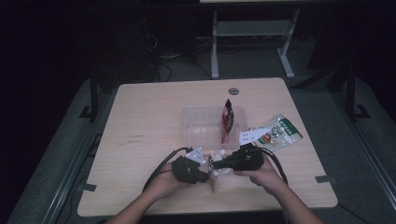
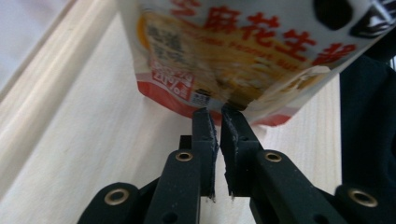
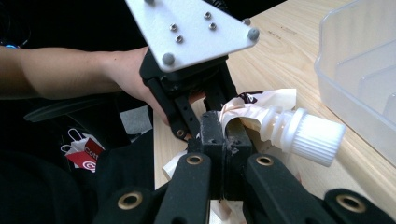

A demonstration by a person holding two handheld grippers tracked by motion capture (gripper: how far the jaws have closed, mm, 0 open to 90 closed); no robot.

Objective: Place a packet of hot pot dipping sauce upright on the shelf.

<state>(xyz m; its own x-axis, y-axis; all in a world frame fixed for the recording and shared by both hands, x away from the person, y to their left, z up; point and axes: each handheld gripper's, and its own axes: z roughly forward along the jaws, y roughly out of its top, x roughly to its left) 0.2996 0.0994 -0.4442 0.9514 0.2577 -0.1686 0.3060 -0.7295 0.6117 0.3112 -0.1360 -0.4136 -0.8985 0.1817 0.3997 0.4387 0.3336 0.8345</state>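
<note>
In the high view, the spouted pouch [image 1: 217, 169] is lying near the front edge of the wooden table [image 1: 140, 121], between the two grippers, and is mostly being covered by them and by the person's hands; its outline is hard to make out there. The left gripper view is cutting off the pouch [image 2: 233, 51] at the top and right, and the print is appearing upside down and partly blurred. Red Chinese characters are showing, of which "麻花生" is readable; the smaller label text cannot be read.

The left gripper [image 1: 201, 176] is pinching the bottom seam of the pouch, its jaws nearly pressed together on the red-bordered edge. The right gripper [image 3: 224, 133] is clamping the crumpled top of the pouch [image 3: 254, 109] just beside the spout, jaws pressed together on the film. The white ribbed cap [image 3: 314, 137] is projecting to one side of those jaws.

The pouch is showing a cream and orange front with a red lower border.

A clear plastic tray [image 1: 198, 122] is sitting behind the grippers, holding an upright red packet [image 1: 228, 119]. A green and white packet [image 1: 275, 133] is lying just beside the tray.
</note>
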